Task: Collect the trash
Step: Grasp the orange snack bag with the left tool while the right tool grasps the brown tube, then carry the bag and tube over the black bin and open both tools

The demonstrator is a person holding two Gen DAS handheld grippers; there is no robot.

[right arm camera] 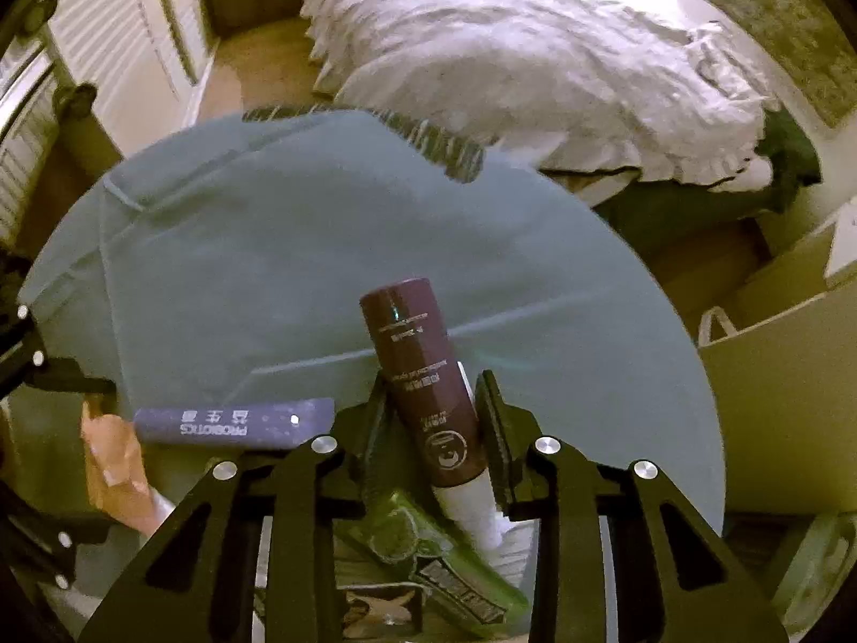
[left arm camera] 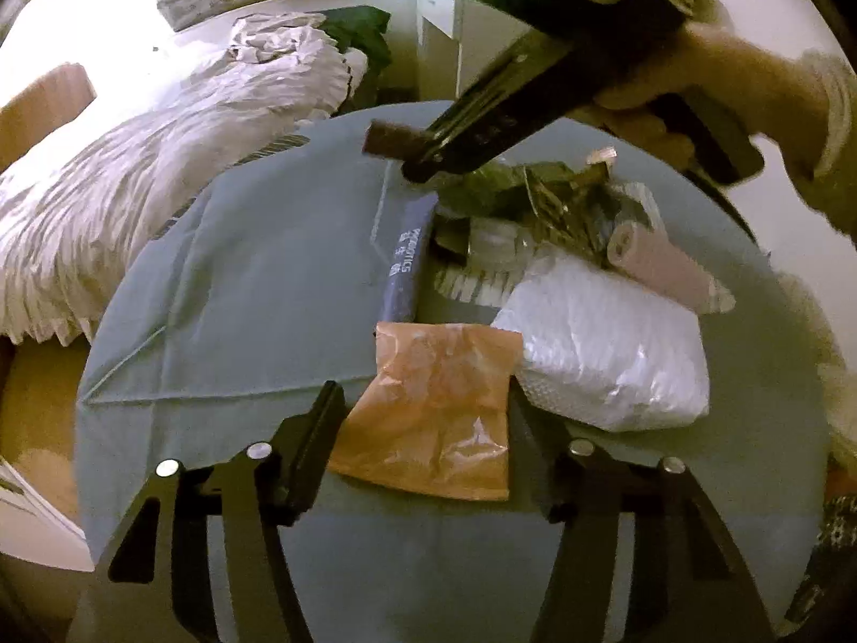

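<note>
Grey-blue cloth covers the round table (left arm camera: 241,294), where the right gripper (right arm camera: 431,418) clamps a dark maroon cylindrical tube (right arm camera: 418,375) mid-table. Nearer the edge, the left gripper (left arm camera: 428,428) straddles a crumpled orange plastic bag (left arm camera: 434,407); whether it pinches is unclear. Lift each straight up, clear of the navy box (right arm camera: 235,423).

Rumpled white bedding (right arm camera: 535,69) beside a grey-blue tablecloth (left arm camera: 257,289), brown floor (right arm camera: 252,69).

Home bedroom: rumpled white duvet (right arm camera: 535,69) on bed.
</note>
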